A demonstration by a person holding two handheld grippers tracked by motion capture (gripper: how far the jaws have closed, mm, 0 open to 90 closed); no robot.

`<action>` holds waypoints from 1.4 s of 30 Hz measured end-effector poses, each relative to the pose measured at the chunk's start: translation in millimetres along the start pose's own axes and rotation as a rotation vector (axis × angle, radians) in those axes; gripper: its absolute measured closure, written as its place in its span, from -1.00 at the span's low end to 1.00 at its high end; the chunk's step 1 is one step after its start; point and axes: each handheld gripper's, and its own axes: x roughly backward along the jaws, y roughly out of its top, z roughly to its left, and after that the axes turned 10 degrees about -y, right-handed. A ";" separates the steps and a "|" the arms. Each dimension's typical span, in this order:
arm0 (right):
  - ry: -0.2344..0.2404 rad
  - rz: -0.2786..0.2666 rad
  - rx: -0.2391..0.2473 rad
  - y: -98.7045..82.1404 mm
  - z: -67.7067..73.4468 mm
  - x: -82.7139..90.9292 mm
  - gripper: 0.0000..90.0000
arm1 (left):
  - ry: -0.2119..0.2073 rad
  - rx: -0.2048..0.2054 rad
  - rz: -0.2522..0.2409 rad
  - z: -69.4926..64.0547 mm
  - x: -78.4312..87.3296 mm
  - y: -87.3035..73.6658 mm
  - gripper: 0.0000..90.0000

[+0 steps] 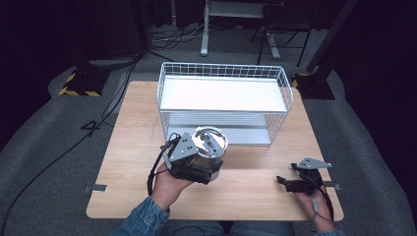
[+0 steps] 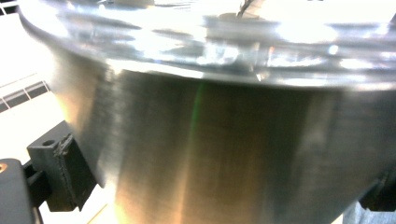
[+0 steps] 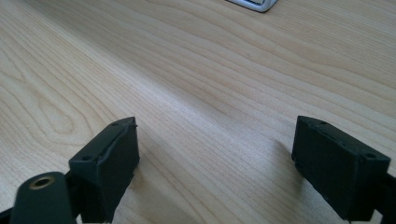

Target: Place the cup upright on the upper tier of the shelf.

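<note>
Gripping a lidded steel pot (image 1: 210, 146) by its sides with the left gripper (image 1: 205, 164), jaws pressed against the wall. Holding it upright over the wooden table (image 1: 133, 147), just in front of the white wire rack (image 1: 223, 101). Keeping the right gripper (image 1: 282, 181) low near the table's right edge, jaws apart, nothing between them.

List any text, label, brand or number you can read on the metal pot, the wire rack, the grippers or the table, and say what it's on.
None: no readable word, label, brand or number.
metal pot: bare brushed steel, only reflections.
wire rack: plain white shelves, no tag.
left gripper and right gripper: black jaws and grey plates, no marking legible.
table: wood grain only.
</note>
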 end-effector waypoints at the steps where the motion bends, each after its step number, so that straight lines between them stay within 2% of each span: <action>1: 0.000 0.000 0.000 0.0 0.0 0.0 -0.66 | 0.000 -0.001 -0.002 0.4 0.7 2.3 -0.92; 17: 0.000 0.001 0.000 0.0 -0.1 0.0 -0.66 | 0.006 -0.005 -0.029 10.2 6.9 40.7 -0.92; 23: 0.000 0.001 0.000 0.0 -0.1 0.0 -0.66 | 0.027 -0.019 -0.029 14.8 8.1 59.1 -0.92; 28: 0.000 0.001 0.000 0.0 -0.1 0.0 -0.66 | 0.039 -0.014 -0.036 22.3 9.3 72.3 -0.92; 31: 0.000 0.001 0.000 0.0 -0.1 0.0 -0.66 | 0.068 -0.019 -0.043 27.8 9.7 80.6 -0.92; 42: -0.001 0.000 0.000 0.0 -0.1 0.0 -0.65 | 0.100 0.011 -0.070 48.1 6.0 107.1 -0.92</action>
